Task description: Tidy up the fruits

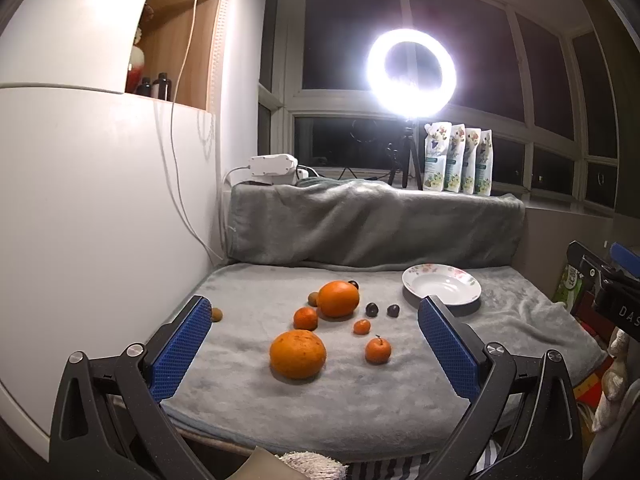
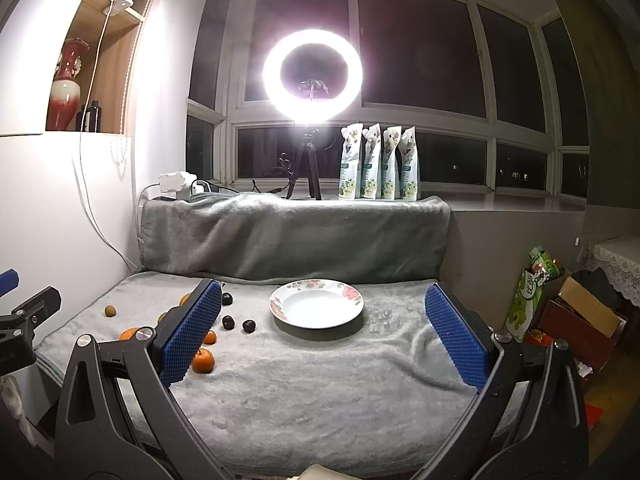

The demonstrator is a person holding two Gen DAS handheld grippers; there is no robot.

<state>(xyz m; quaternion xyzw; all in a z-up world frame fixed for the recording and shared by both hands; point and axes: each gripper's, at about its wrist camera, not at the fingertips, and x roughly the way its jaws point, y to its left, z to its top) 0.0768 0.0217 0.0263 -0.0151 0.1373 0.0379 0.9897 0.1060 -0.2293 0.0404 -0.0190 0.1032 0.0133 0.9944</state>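
Observation:
Fruit lies scattered on the grey blanket [image 1: 248,400]: a large orange [image 1: 297,354] nearest me, a second large orange [image 1: 338,298] behind it, three small mandarins [image 1: 377,350], two dark plums [image 1: 372,309] and a small brown kiwi [image 1: 216,314]. A white floral plate [image 1: 441,284] stands bare at the back right. My left gripper [image 1: 316,344] is open above the blanket's near edge, with nothing between its blue pads. In the right wrist view, my right gripper [image 2: 324,332] is open too, in front of the plate [image 2: 316,304]. Its left finger hides some of the oranges.
A grey-covered ledge [image 1: 372,224] rises behind the blanket, with a bright ring light [image 1: 412,67] on a tripod and several pouches [image 1: 458,158] on the sill. A white wall stands at the left. Boxes and bags [image 2: 576,320] clutter the floor on the right.

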